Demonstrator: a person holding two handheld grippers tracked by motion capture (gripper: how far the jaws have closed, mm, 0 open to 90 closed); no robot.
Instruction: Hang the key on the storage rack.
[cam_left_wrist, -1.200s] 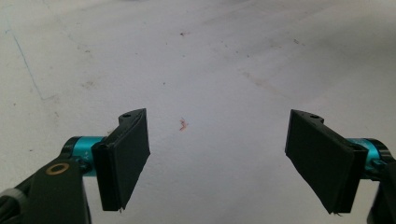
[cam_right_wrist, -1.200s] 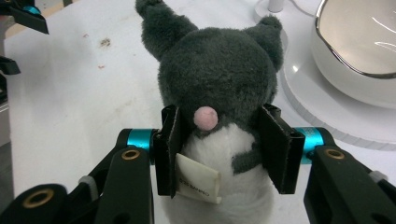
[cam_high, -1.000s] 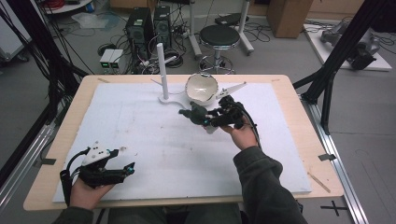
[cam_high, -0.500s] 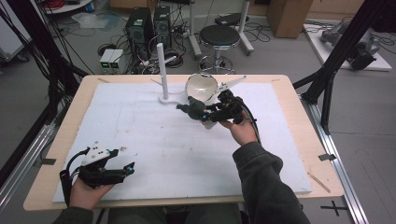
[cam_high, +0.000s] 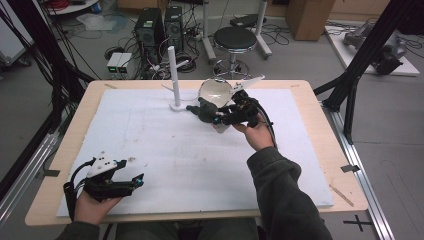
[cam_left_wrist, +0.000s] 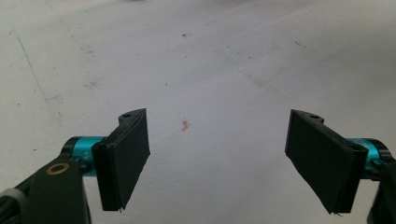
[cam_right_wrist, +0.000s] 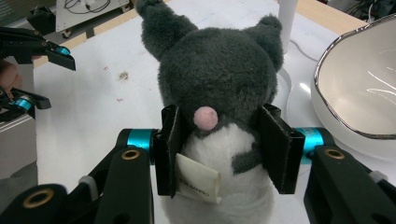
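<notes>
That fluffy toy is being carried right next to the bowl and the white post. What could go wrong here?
The right gripper pinches the soft plush toy around its body only, so it might slip or sag out. The bowl sits close beside it, and a swing could knock its rim. The thin white post stands nearby and might tip if bumped.

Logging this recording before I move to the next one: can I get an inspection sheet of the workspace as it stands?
Surface: wooden table under a white mat with faint stains.
Job's things: grey plush toy, white belly and paper tag, beside the white bowl.
Clutter: white upright post on a flat base.
Grippers: right hand-held gripper shut on the plush toy; left hand-held gripper open, nothing between its jaws, low over the mat.
Cables: a black cable trails from the right hand-held gripper.
Surroundings: stool, computer towers, floor cables, black frame struts.
</notes>
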